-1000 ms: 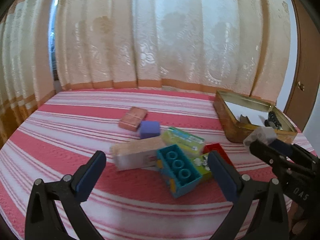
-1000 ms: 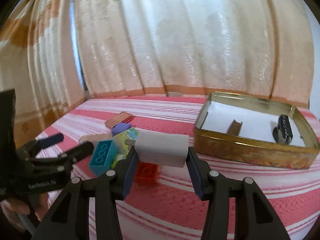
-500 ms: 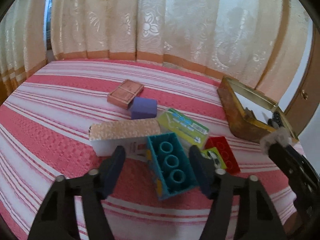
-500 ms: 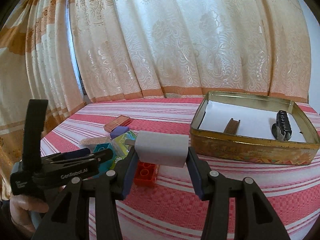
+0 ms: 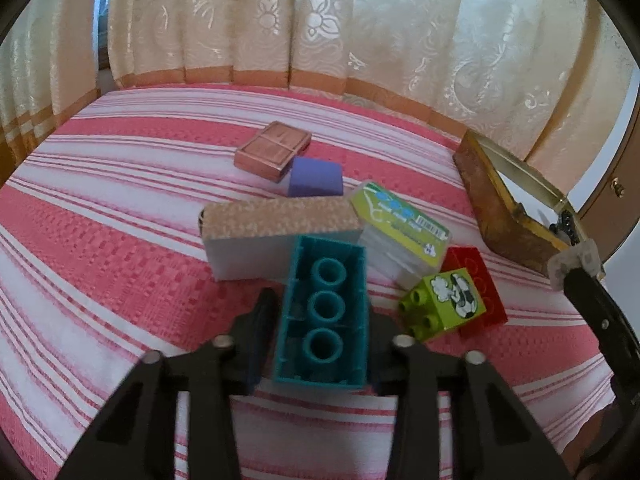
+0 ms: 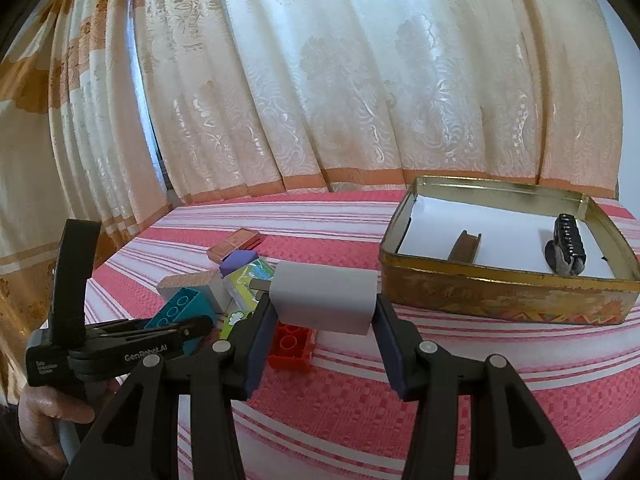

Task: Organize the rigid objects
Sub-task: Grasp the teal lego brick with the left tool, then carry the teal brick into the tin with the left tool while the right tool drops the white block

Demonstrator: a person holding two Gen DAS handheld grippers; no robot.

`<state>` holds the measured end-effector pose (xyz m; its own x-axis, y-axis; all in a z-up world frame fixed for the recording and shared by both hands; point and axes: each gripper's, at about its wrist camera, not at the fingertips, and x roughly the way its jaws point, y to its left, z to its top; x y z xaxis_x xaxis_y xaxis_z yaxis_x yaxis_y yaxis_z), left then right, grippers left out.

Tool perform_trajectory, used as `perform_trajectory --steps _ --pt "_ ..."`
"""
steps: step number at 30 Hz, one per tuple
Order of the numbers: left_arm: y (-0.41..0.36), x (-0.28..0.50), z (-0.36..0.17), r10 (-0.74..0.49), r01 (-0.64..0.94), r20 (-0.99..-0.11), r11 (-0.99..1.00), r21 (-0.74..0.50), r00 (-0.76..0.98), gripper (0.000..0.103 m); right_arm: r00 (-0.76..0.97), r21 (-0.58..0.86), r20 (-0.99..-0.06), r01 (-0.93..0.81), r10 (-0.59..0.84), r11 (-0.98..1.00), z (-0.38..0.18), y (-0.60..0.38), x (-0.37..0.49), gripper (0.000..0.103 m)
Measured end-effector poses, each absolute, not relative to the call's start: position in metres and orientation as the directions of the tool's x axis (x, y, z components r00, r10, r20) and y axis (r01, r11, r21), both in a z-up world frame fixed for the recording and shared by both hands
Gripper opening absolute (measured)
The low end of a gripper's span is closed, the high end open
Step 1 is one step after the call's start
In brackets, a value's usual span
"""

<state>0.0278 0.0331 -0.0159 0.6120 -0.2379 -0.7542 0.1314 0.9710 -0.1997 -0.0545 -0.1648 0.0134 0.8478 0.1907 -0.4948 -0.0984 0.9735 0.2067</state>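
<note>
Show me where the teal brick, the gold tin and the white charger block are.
teal brick (image 5: pixel 324 312): left wrist view, hollow underside.
gold tin (image 6: pixel 500 298): right wrist view, front wall.
white charger block (image 6: pixel 324 300): right wrist view, front face.

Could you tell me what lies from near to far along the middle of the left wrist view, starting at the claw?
Left claw, closing on the teal brick → long speckled box → purple block → copper tin → curtain.
</note>
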Motion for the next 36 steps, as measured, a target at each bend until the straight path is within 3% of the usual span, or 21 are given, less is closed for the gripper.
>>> perform_trajectory --steps 5,17,25,36 --pt "0.037 0.023 -0.015 -0.261 0.131 -0.745 0.964 -0.229 0.614 0.030 0.850 0.224 -0.491 -0.090 0.192 0.970 0.013 -0.168 -0.055 0.051" --pt "0.026 -0.001 0.031 -0.304 0.212 -0.602 0.952 -0.220 0.739 0.030 0.882 0.263 -0.428 -0.087 0.197 0.961 0.022 -0.186 -0.059 0.051" --pt "0.023 -0.005 0.039 -0.325 0.256 -0.569 0.946 -0.200 0.755 0.030 0.885 0.287 -0.429 -0.059 0.183 0.956 0.021 -0.196 -0.058 0.051" --pt "0.004 -0.010 0.056 -0.360 0.302 -0.503 0.933 -0.196 0.786 0.030 0.914 0.229 -0.381 -0.050 0.137 0.972 0.038 -0.204 -0.061 0.051"
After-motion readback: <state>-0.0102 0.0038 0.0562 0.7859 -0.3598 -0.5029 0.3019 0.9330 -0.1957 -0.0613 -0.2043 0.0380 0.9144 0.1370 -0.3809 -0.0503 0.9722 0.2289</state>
